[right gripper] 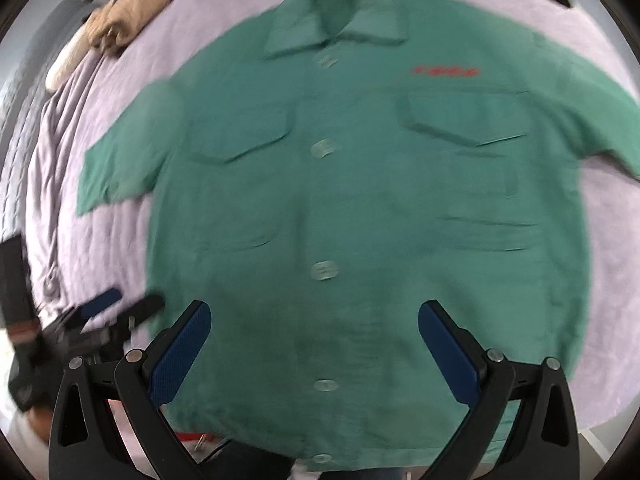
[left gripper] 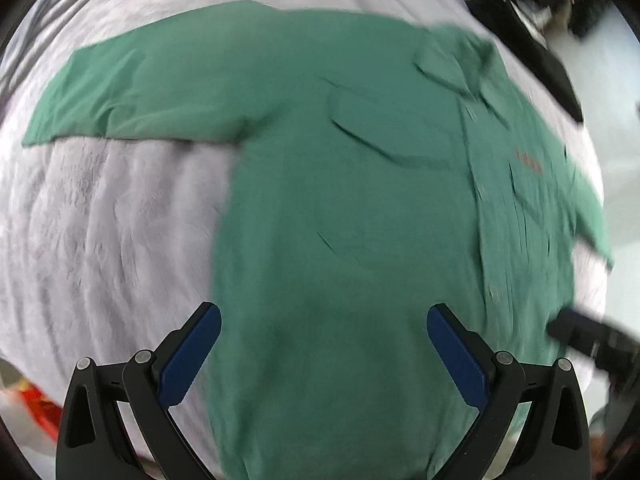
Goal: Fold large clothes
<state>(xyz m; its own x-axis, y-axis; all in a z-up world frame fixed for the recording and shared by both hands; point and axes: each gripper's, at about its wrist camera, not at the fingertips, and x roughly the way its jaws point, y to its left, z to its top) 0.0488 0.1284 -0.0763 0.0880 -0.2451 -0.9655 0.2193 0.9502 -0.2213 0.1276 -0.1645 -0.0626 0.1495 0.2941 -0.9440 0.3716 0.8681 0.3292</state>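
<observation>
Grippers hovered wide open and empty above the green shirt [right gripper: 360,208]. The right gripper [right gripper: 314,316] hung over the near hem, its blue pads [right gripper: 180,356] spread either side of the button line. The left gripper [left gripper: 324,320] hung above the shirt's left side, near the hem. The shirt lay flat, front up and buttoned, both sleeves out, collar [right gripper: 332,32] at the far end, on a pale lilac bed cover [left gripper: 104,232]. Red lettering [right gripper: 444,71] sat above the right chest pocket [right gripper: 464,120]. A tan folded cloth [right gripper: 132,12] rested at the far left.
</observation>
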